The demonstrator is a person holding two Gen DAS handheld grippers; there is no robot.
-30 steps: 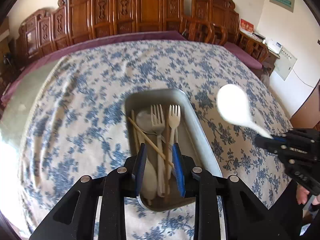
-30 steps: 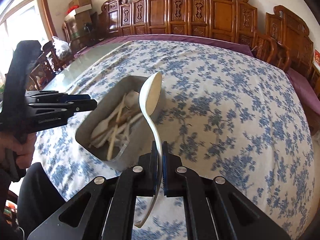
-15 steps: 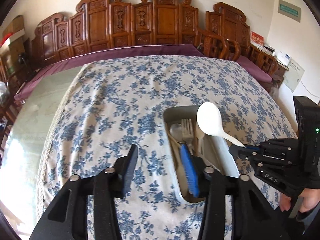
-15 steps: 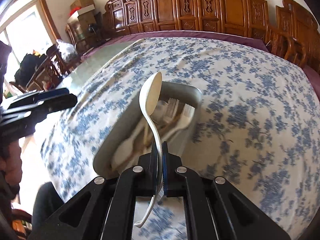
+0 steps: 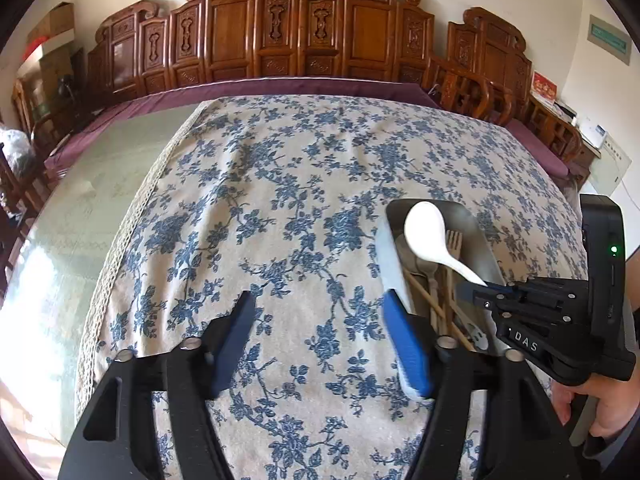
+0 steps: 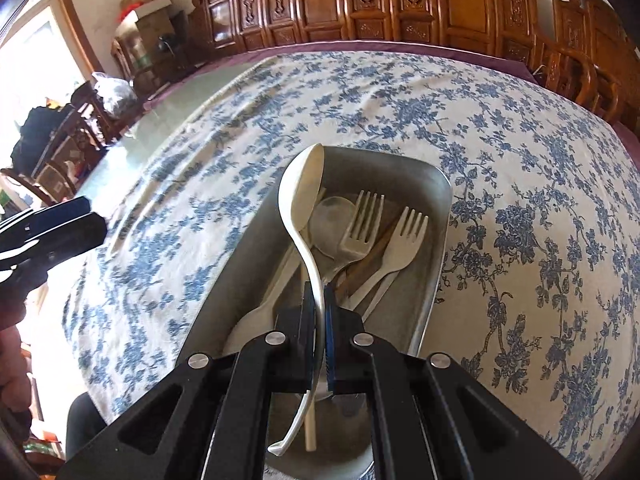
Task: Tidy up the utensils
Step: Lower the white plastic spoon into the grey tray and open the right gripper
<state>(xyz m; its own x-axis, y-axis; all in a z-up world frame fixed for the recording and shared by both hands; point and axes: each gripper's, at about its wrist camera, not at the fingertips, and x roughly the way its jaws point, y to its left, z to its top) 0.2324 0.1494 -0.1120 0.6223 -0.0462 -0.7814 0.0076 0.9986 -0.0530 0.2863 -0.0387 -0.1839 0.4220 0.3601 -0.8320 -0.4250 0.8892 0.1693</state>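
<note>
A metal tray (image 6: 438, 216) on the blue-flowered tablecloth holds two pale forks (image 6: 362, 224), a clear spoon, other pale utensils and wooden chopsticks. My right gripper (image 6: 319, 300) is shut on the handle of a white soup spoon (image 6: 300, 200) and holds it just above the tray, bowl pointing away. In the left wrist view the spoon (image 5: 426, 232) hangs over the tray (image 5: 482, 240), held by the right gripper (image 5: 480, 290). My left gripper (image 5: 320, 316) is open and empty over the cloth, left of the tray.
The tablecloth (image 5: 280, 200) covers most of a glass-topped table; bare glass (image 5: 80, 220) shows at the left. Carved wooden chairs (image 5: 280, 32) line the far wall. A person's hand (image 5: 600, 404) grips the right tool.
My left gripper opened and moved off the tray to its left. My right gripper carried the white spoon from beside the tray to over it and lower.
</note>
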